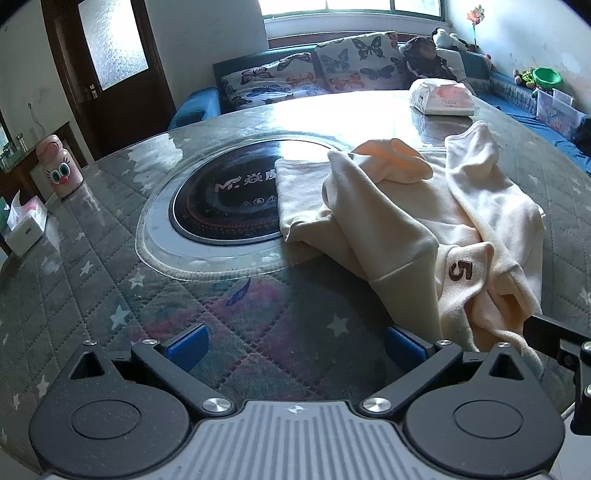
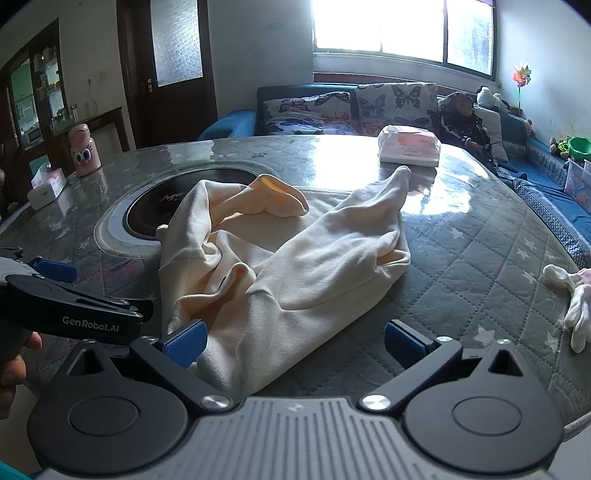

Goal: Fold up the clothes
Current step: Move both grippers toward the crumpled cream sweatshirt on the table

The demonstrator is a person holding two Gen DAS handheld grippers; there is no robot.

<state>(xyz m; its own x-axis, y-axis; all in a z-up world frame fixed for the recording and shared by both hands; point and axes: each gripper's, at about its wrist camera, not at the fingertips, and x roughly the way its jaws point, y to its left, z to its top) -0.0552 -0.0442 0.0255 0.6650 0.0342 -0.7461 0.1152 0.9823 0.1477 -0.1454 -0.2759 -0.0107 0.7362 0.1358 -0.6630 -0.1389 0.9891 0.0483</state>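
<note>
At frame centre, a crumpled cream garment (image 2: 280, 258) lies on the quilted worktop (image 2: 480, 236).
Left gripper (image 1: 293, 341) and right gripper (image 2: 293, 339): jaws spread, holding nothing.

Both cameras sit low at the near edge of the table (image 1: 92, 258), facing across it toward the sofa (image 1: 295, 79) and window (image 2: 402, 29). The left wrist view looks from left of the garment (image 1: 406, 221), close above bare tabletop, with the cooktop (image 1: 229, 199) ahead. The right wrist view sits right of it, directly before the garment (image 2: 295, 258), very near. Both share garment, cooktop (image 2: 155, 210), tissue pack (image 1: 443, 98) and sofa (image 2: 351, 107).
</note>
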